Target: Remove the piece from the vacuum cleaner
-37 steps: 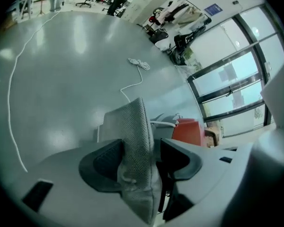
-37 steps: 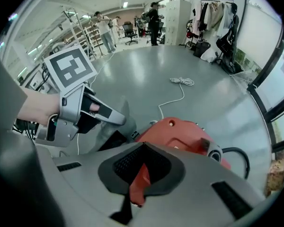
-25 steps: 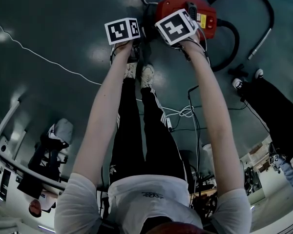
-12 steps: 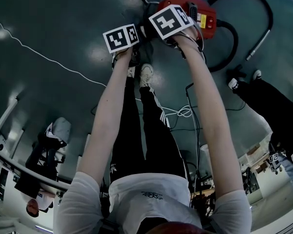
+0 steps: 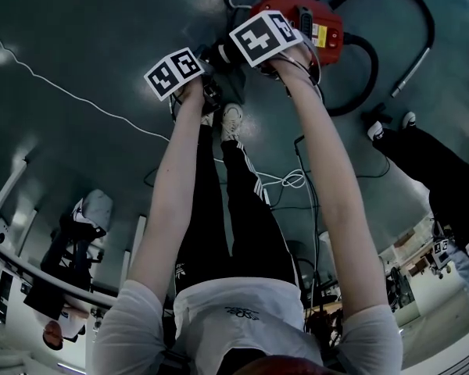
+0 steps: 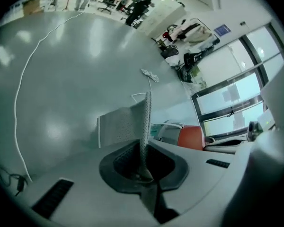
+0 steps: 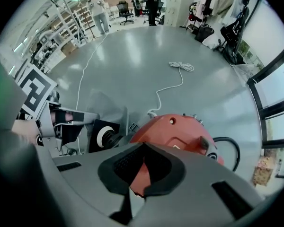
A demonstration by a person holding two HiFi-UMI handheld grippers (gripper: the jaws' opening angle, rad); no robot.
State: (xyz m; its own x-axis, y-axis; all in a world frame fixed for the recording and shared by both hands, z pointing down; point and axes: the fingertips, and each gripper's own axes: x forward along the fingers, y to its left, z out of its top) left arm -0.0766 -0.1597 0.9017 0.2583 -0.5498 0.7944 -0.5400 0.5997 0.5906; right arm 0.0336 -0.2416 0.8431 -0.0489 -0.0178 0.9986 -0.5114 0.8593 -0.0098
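Grey floor carries the red vacuum, and the right claw seems closed on its shell, likely to brace it against the pull. The left claw is pinched nearly fully closed on the thin mesh piece, which stands upright just beside the vacuum, apparently already free.

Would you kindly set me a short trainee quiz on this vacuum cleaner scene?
1. True or false: the left tool is shut on a thin grey piece.
2. What colour is the body of the vacuum cleaner?
3. In the right gripper view, which lies beyond the vacuum cleaner: A, a white cord, or B, a broom?
Key: 1 true; 2 red; 3 A.
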